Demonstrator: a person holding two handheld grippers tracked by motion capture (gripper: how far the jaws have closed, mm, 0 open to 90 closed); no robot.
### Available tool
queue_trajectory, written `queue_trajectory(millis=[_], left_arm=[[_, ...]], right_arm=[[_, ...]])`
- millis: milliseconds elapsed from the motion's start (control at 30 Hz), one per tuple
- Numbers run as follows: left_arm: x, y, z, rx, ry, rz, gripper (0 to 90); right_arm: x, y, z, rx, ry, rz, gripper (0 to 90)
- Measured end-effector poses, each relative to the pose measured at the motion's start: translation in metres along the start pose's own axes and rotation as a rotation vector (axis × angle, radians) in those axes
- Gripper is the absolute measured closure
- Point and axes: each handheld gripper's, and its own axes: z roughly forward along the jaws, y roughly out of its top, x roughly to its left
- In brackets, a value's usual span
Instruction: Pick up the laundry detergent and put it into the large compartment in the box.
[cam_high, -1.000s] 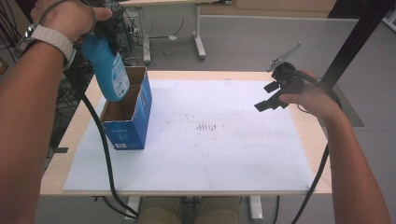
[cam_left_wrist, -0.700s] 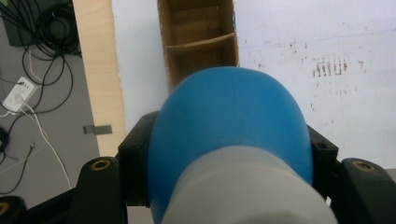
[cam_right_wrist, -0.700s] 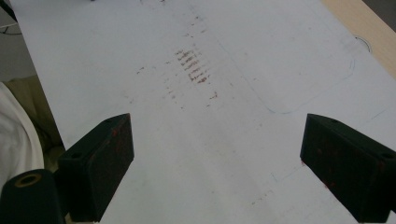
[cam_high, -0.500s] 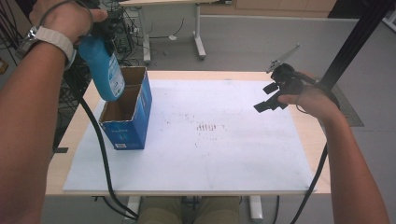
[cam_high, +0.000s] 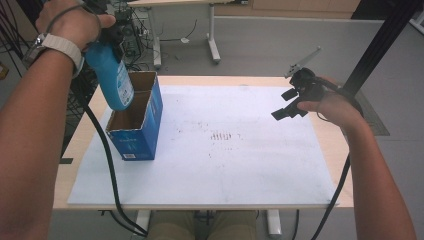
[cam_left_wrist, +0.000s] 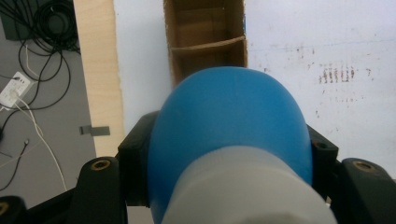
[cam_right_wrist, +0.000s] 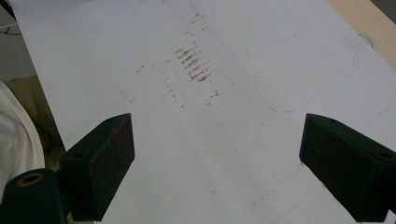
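My left tongs (cam_high: 111, 42) raised high, squeezing a blue bottle (cam_high: 110, 77) over the box (cam_high: 135, 127), my right tongs (cam_high: 292, 102) spread wide above the surface (cam_high: 240, 165)

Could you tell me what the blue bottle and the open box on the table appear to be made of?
Blue bottle: likely plastic, smooth with a soft sheen and a printed label. Box: cardboard, since its inside walls and divider are raw brown and matte, while the outside is printed blue.
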Motion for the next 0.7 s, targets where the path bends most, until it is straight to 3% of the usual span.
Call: queue_trajectory(millis=[200, 700], left_arm=[[-0.002, 0.001, 0.009, 0.001, 0.015, 0.006, 37.4], [-0.001, 0.005, 0.033, 0.007, -0.001, 0.009, 37.4]], right_arm=[[0.000, 0.000, 0.001, 0.001, 0.000, 0.000, 10.4], [-0.001, -0.003, 0.004, -0.002, 0.003, 0.011, 10.4]])
